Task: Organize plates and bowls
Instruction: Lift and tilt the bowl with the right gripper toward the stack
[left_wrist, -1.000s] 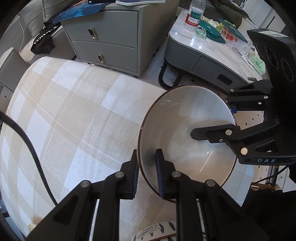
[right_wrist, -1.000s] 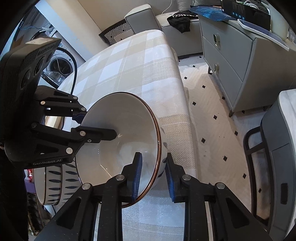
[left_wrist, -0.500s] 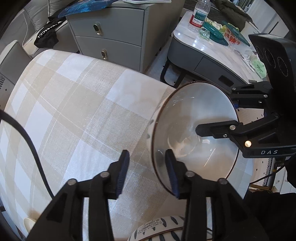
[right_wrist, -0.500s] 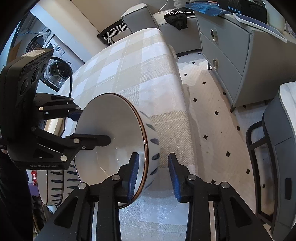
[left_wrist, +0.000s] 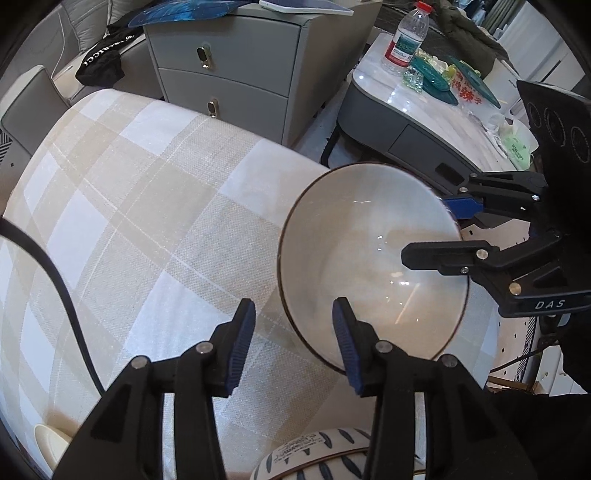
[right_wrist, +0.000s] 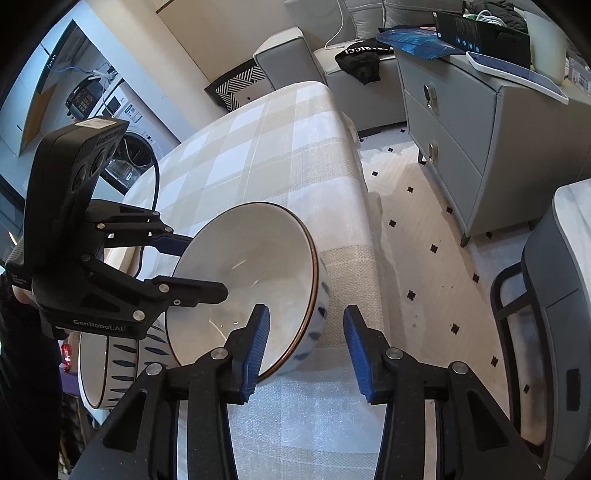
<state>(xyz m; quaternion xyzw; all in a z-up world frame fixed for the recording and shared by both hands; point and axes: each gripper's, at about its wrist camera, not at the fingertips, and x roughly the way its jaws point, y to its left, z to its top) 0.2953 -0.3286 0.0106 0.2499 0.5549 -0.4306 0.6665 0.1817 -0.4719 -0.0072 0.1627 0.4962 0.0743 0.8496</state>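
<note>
the white bowl (left_wrist: 373, 266) with a dark rim sits on the checked surface (left_wrist: 155, 221), near its edge, tipped a little in both views. the left gripper (left_wrist: 293, 341) has its fingers apart, straddling the near rim without pressing it. the right gripper (right_wrist: 306, 345) straddles the opposite rim, and its fingers are opening, the pads off the wall. to finish this release well, i would let the bowl settle flat first, then lift both grippers straight up so no pad drags the rim. a patterned bowl (right_wrist: 110, 365) waits close by the left gripper; nesting likely comes next.
</note>
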